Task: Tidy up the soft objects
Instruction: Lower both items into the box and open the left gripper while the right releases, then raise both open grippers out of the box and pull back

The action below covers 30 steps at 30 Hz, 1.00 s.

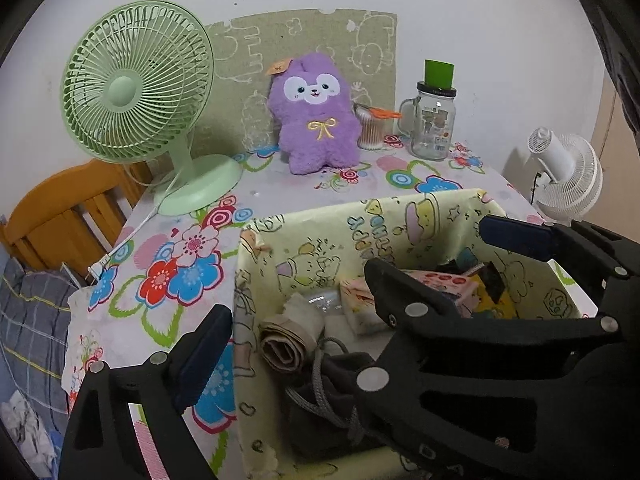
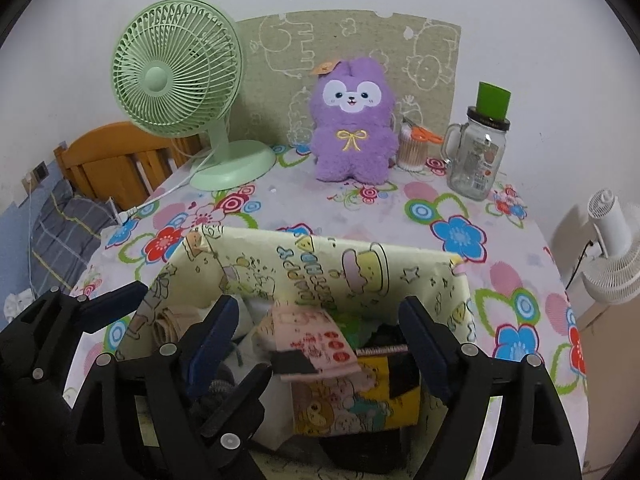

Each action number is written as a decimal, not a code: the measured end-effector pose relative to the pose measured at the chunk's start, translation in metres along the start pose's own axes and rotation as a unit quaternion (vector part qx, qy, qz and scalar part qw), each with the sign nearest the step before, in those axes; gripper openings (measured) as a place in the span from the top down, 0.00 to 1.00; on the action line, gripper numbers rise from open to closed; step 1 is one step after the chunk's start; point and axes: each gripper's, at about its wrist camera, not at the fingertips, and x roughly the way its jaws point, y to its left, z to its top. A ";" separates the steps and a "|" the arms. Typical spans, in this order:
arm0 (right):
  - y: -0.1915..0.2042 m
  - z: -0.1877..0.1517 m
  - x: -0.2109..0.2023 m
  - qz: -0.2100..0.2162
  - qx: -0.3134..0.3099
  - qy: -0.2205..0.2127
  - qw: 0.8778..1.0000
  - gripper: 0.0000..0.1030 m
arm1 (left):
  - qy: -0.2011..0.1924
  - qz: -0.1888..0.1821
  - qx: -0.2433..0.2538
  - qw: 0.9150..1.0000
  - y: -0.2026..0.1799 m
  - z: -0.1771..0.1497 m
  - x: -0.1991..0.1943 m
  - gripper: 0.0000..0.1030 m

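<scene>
At the bottom of the right wrist view the right gripper [image 2: 324, 344] is hovering over the open box [image 2: 400, 252], its blue-padded fingers [image 2: 216, 328] standing wide apart with nothing pressed between them; just beyond and below the pads a pink printed pouch [image 2: 320, 344] is lying on top of a yellow cartoon-print item [image 2: 344, 408] inside the box. In the left wrist view the left gripper [image 1: 352, 304] is straddling the box's left wall, fingers spread wide and holding nothing, one pad outside the box at lower left, the other over its right side. Below it in the box a rolled beige cloth [image 1: 284, 344] and a dark drawstring bag [image 1: 328, 396] are lying side by side. The box is sitting on the flower-print tablecloth [image 2: 460, 236]. Farther back, at upper centre, a purple plush toy [image 2: 352, 124] is standing upright against a green printed board [image 2: 360, 40], with a green fan [image 2: 176, 72] to its left and a cotton-swab tub [image 2: 410, 148] and a glass jar [image 2: 476, 156] to its right
</scene>
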 end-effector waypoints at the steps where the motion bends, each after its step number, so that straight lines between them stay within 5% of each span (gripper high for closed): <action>1: 0.000 -0.001 -0.001 -0.002 0.002 0.000 1.000 0.18 | 0.001 -0.001 0.000 1.000 -0.001 -0.001 0.000 0.07; 30: -0.014 -0.041 -0.069 -0.013 0.037 -0.041 0.998 0.09 | -0.023 0.005 -0.020 1.000 -0.019 -0.027 -0.050 0.00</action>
